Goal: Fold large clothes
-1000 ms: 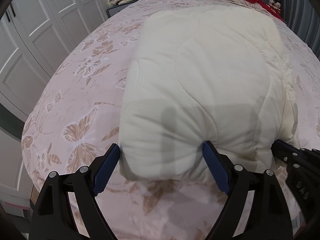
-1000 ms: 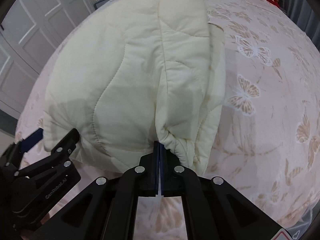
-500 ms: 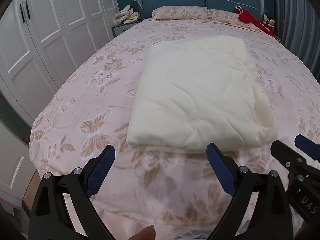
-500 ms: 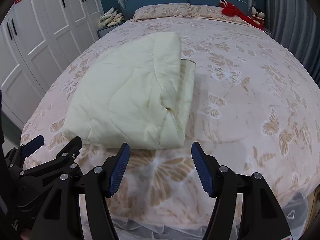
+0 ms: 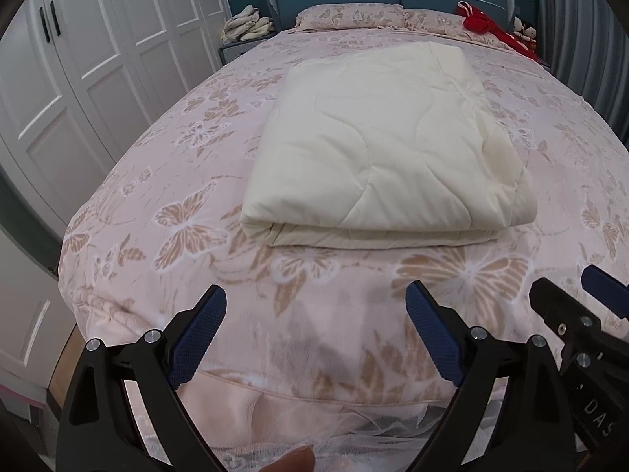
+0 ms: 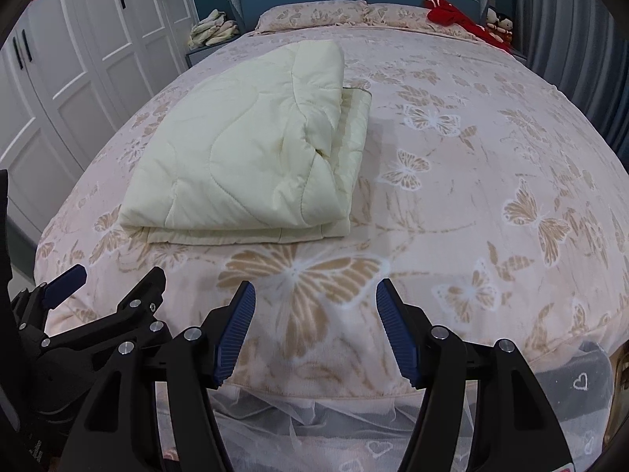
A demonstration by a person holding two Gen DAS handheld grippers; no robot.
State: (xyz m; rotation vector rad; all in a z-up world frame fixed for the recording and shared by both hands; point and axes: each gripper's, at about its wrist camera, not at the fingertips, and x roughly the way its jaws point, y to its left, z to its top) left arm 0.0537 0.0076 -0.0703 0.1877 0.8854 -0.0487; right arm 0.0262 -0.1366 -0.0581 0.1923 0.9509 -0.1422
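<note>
A cream quilted blanket (image 5: 377,145) lies folded in a thick rectangle on the bed, its layered folded edge facing me. In the right wrist view the same blanket (image 6: 243,153) sits left of centre. My left gripper (image 5: 316,295) is open near the foot of the bed, short of the blanket, with nothing between its blue pads. My right gripper (image 6: 314,289) is open too, over a large butterfly print, and holds nothing. Each gripper shows at the edge of the other's view.
The bed (image 5: 165,181) has a pink butterfly cover and a lace skirt at the foot. White wardrobe doors (image 5: 78,59) stand on the left. Folded cloth (image 5: 245,25) lies on a nightstand, and pillows (image 5: 350,15) and red items (image 5: 491,27) are by the blue headboard. A fingertip (image 5: 293,460) shows at the bottom.
The right gripper let go of the blanket's corner and opened. The left pulled off the blanket's edge. Both drew back toward the foot of the bed, and the blanket now lies flat.
</note>
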